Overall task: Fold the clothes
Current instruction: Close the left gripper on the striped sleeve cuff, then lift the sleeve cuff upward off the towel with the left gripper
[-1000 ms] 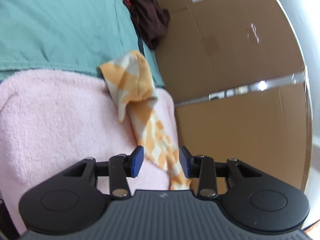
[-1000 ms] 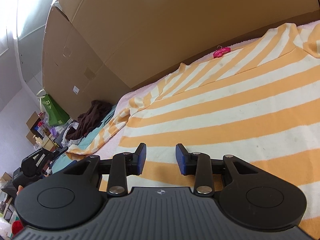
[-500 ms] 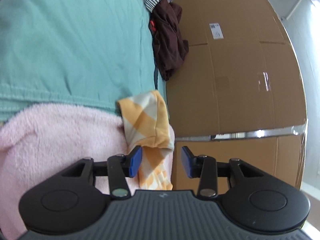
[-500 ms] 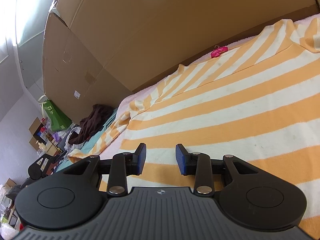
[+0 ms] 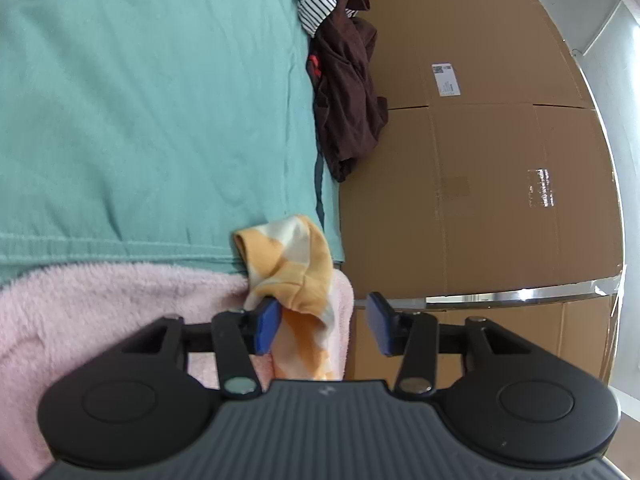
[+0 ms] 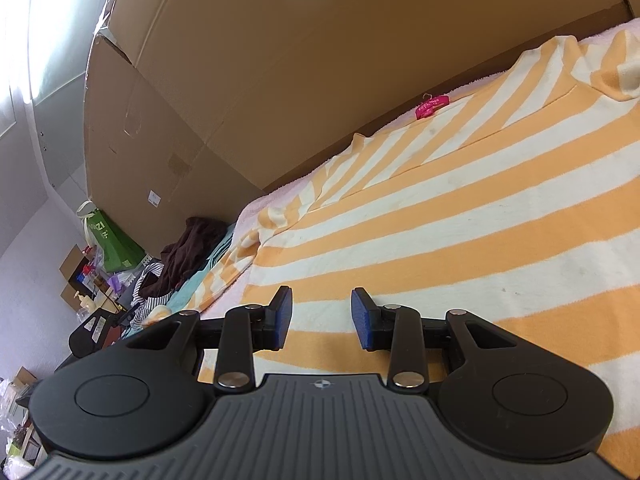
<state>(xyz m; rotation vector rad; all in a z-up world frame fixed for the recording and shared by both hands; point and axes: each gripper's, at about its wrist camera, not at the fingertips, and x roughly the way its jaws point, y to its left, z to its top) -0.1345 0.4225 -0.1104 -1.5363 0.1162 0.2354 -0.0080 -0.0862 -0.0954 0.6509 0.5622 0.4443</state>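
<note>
The orange-and-cream striped sweater (image 6: 460, 216) lies spread flat on the pink fleece blanket (image 5: 100, 304), its sleeve cuff (image 5: 292, 268) now bunched at lower centre of the left view against the left gripper (image 5: 322, 326), which has slid along the sleeve, jaws apart. Only the right view shows the sweater's body, a pink tag (image 6: 432, 105) and the right gripper (image 6: 320, 318), unmoved with jaws apart; only the left shows the teal sheet (image 5: 152, 112) and dark brown garment (image 5: 348, 108) by the cardboard (image 5: 480, 184)

Left gripper (image 5: 322, 328) gapes wide; right gripper (image 6: 320, 318) too — both empty.
</note>
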